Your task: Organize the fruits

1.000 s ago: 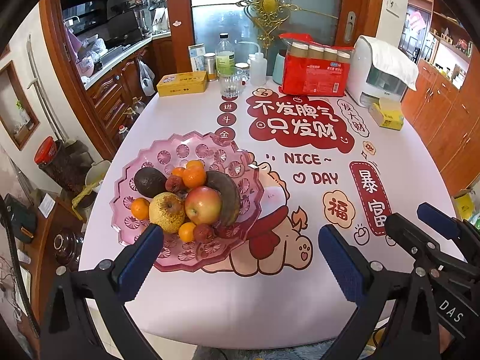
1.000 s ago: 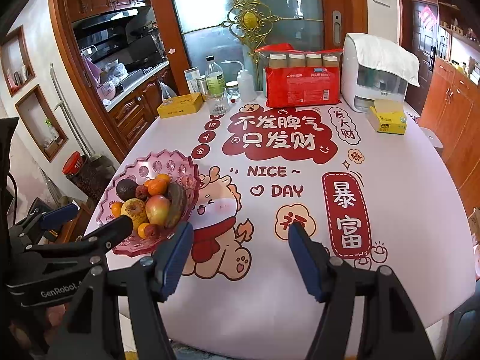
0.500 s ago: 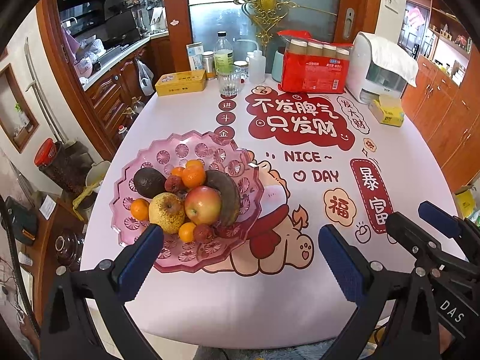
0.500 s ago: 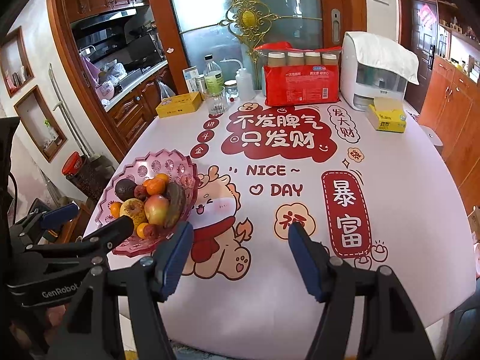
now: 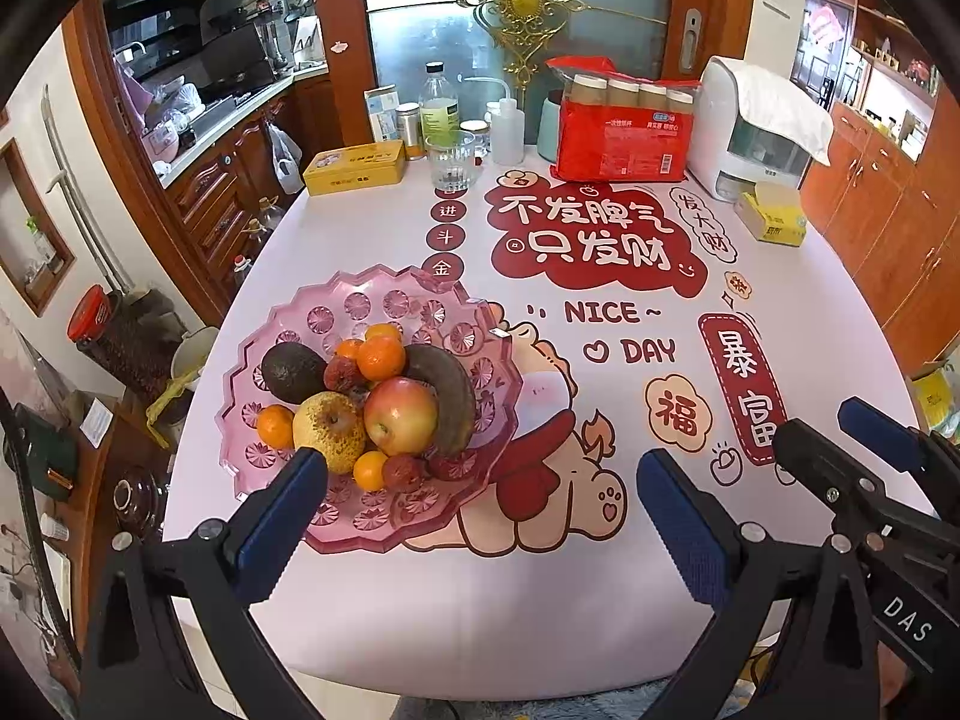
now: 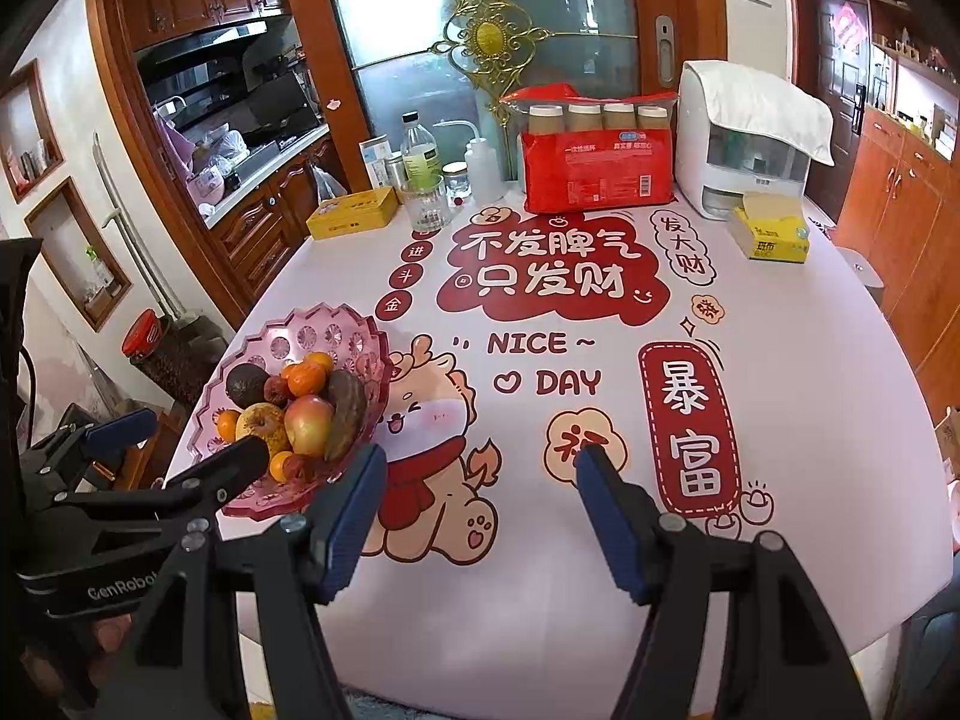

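Observation:
A pink scalloped plastic plate [image 5: 360,306] stands on the left part of the table; it also shows in the right wrist view [image 6: 312,330]. It holds a red apple [image 5: 401,416], a yellow pear [image 5: 329,427], a dark avocado [image 5: 293,372], a dark banana [image 5: 447,396], several small oranges and lychees. My left gripper [image 5: 480,516] is open and empty, held just in front of the plate. My right gripper [image 6: 477,510] is open and empty over the table's front middle, to the right of the plate. The left gripper also shows in the right wrist view [image 6: 186,450].
At the table's far edge stand a yellow tin [image 5: 354,167], a glass [image 5: 451,168], bottles [image 5: 439,111], a red pack of cups [image 5: 621,132], a white appliance [image 5: 756,132] and a yellow tissue box [image 5: 771,217]. Kitchen cabinets lie to the left.
Both views have shifted very slightly; the fruit and the plate stay put and both grippers remain open.

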Tool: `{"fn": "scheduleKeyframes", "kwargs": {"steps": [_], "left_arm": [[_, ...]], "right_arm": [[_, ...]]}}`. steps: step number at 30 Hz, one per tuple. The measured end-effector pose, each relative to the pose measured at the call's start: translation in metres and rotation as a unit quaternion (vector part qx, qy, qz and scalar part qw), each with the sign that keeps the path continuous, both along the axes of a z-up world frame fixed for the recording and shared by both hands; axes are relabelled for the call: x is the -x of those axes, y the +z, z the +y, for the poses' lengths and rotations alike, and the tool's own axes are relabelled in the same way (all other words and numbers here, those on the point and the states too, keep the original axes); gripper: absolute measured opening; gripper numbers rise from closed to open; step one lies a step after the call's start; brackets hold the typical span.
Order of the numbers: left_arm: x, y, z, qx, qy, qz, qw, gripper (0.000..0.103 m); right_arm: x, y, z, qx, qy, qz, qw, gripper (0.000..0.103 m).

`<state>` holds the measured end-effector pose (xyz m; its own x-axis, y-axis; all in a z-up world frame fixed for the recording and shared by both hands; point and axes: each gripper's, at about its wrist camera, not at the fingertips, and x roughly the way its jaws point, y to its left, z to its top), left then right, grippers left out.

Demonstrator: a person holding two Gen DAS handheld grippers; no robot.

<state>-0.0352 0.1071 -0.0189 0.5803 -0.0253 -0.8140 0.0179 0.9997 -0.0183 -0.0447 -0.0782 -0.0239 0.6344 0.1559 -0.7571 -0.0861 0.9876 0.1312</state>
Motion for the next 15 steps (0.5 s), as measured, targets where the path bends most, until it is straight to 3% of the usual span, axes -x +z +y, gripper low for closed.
{"fn": "scheduleKeyframes", "kwargs": {"steps": [15], "left_arm": [[-0.0022, 0.0013, -0.0028, -0.002, 0.0, 0.001, 1.0, 0.102]], "right_arm": [[-0.0025, -0.0006, -0.0017, 0.0, 0.0, 0.001, 1.0, 0.066]]}}
